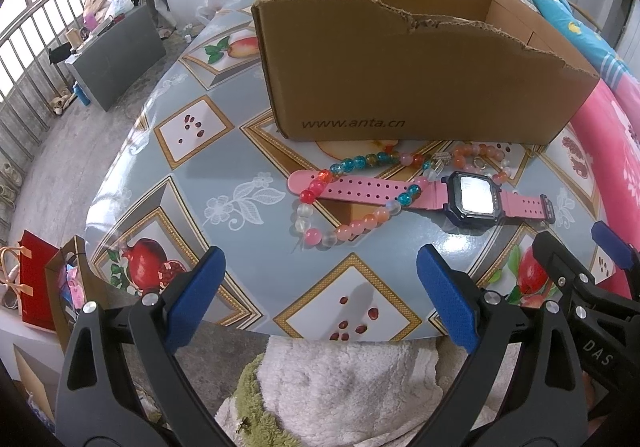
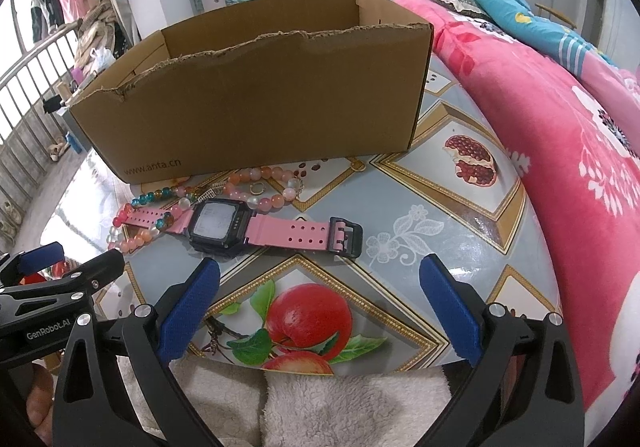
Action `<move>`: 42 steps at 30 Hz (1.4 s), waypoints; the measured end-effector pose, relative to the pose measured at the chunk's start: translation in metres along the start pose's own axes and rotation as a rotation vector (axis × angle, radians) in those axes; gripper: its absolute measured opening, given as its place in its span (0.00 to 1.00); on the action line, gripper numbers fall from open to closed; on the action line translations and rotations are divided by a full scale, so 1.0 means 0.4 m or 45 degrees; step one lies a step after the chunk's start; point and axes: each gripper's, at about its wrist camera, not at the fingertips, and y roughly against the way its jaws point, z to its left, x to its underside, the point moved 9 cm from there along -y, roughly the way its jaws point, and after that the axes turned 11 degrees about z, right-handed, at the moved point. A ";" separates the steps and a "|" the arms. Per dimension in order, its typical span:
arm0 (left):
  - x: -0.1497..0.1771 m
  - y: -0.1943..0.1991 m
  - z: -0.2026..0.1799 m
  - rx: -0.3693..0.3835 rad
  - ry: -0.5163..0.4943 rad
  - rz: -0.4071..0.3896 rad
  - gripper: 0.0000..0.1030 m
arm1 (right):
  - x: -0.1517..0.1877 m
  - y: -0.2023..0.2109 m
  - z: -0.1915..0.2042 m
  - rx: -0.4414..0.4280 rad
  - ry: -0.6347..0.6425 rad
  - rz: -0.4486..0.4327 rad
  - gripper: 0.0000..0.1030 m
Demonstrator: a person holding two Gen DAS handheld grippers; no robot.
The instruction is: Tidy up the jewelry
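Seen from two hand-held tools: a pink-strapped watch (image 1: 440,197) lying flat on a desk (image 1: 224,175) covered in fruit-print oilcloth, tangled with a multicoloured bead bracelet (image 1: 348,199) looped over its strap and a peach bead bracelet (image 2: 276,183) just behind, all just in front of an open cardboard box (image 1: 404,71). Left tool (image 1: 320,295) and right tool (image 2: 320,303) both spread wide with nothing held, poised side by side at the desk's near edge, short of the jewelry.
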 end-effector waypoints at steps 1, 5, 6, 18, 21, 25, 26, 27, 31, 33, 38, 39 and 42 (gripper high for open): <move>0.000 0.000 0.000 0.000 0.000 0.000 0.90 | 0.002 -0.001 0.001 -0.001 0.001 0.000 0.95; 0.000 0.000 0.001 0.000 -0.001 -0.001 0.90 | 0.003 -0.002 -0.003 -0.002 -0.006 0.000 0.95; 0.001 0.000 0.000 0.000 0.000 -0.001 0.90 | 0.004 -0.002 -0.003 -0.003 -0.008 -0.001 0.95; 0.013 -0.013 0.025 0.033 0.024 0.002 0.90 | 0.004 -0.003 -0.003 -0.004 -0.010 -0.006 0.95; 0.008 -0.018 0.048 0.048 0.033 -0.006 0.90 | 0.002 -0.007 0.000 -0.016 -0.012 -0.012 0.95; 0.004 -0.027 0.086 0.078 0.049 -0.019 0.90 | -0.009 -0.001 0.022 -0.069 0.021 -0.044 0.95; -0.001 -0.028 0.096 0.085 0.051 -0.030 0.90 | -0.013 0.002 0.028 -0.081 0.032 -0.054 0.95; -0.005 -0.029 0.104 0.096 0.047 -0.040 0.90 | -0.017 0.005 0.037 -0.095 0.046 -0.067 0.95; -0.031 -0.021 0.114 0.256 -0.014 -0.130 0.90 | -0.039 0.017 0.077 -0.172 0.108 -0.111 0.88; -0.046 -0.012 0.122 0.332 -0.010 -0.164 0.90 | -0.049 0.015 0.092 -0.197 0.130 -0.117 0.83; -0.081 -0.025 0.149 0.371 0.038 -0.186 0.92 | -0.070 -0.003 0.133 -0.246 0.168 -0.098 0.74; -0.085 -0.034 0.153 0.337 0.039 -0.181 0.92 | -0.073 -0.006 0.140 -0.252 0.175 -0.094 0.72; -0.094 -0.061 0.146 0.190 -0.030 -0.159 0.92 | -0.084 -0.012 0.155 -0.271 0.199 -0.084 0.66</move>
